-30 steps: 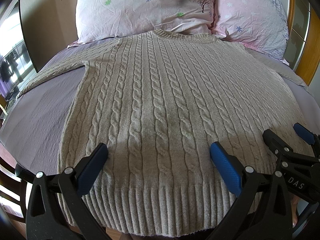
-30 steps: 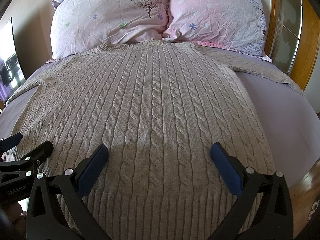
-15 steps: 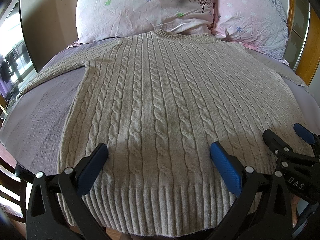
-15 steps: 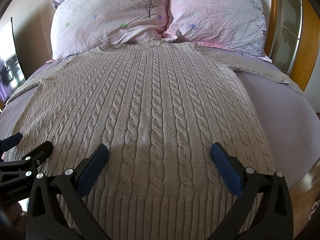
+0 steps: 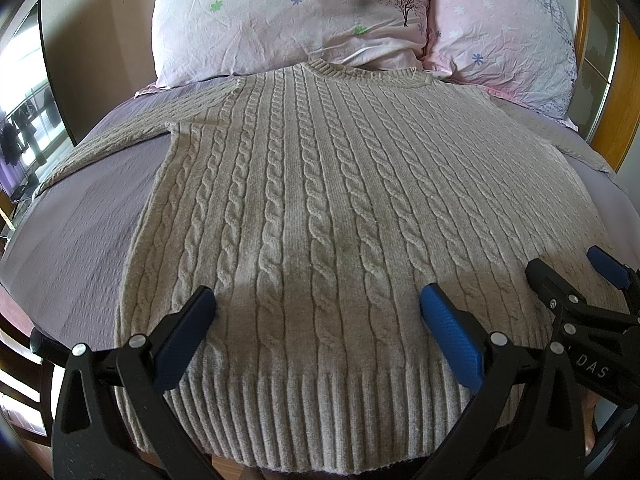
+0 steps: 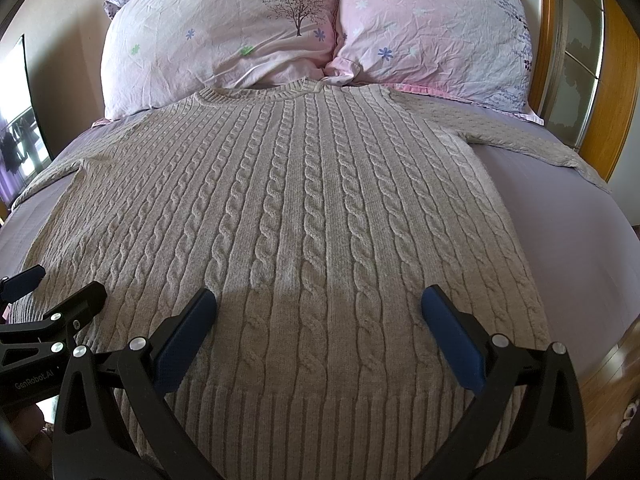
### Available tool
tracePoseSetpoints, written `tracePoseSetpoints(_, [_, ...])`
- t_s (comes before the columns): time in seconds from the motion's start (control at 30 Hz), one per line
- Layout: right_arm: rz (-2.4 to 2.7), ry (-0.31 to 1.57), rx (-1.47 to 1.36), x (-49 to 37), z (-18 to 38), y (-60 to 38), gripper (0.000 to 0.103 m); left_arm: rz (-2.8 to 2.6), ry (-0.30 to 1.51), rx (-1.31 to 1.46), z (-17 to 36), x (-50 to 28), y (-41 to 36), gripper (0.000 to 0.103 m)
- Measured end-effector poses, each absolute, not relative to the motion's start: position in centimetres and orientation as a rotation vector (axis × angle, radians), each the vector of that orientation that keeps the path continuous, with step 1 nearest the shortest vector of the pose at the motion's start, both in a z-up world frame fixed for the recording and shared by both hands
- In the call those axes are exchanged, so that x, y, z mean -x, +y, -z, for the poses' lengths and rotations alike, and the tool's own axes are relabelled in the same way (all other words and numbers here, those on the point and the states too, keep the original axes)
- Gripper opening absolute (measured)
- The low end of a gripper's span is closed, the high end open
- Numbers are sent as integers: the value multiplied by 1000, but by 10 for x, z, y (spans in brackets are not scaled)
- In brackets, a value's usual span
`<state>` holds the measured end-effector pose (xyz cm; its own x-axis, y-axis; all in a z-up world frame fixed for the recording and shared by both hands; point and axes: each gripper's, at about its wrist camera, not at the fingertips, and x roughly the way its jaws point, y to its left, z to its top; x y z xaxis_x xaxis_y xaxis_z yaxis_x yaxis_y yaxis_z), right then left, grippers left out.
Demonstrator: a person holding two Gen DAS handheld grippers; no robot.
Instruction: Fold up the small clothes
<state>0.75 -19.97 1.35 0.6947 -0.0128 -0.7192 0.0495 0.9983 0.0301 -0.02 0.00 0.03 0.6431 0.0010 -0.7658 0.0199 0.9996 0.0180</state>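
Nothing is shifting since earlier: both tools, left tool [image 5: 316, 312] and right tool [image 6: 318, 312], are hovering spread apart over the hem of the sweater [image 5: 320, 200] lying ahead on the bed [image 6: 568, 232], which is looking thick, soft and floppy, best pinched at its ribbed hem corners.

A bed [image 5: 80, 216] is covered with a lilac sheet [image 6: 568, 240]. A grey cable-knit sweater [image 5: 320, 208] is spread flat on it, front up, the sleeves laid out to both sides. Two pink flowered pillows [image 6: 224, 40] are placed side by side at the head, touching the sweater's collar.
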Motion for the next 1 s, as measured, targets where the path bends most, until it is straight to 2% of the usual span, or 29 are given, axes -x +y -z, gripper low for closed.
tracePoseSetpoints(0.77, [16,789,-40,-7,-14,-199,102,12,867,-27,0,1,0,101])
tracePoseSetpoints(1.0, [-205,763,-71,-2,-21,-231,102,46,829,-44,-1,4,1,101])
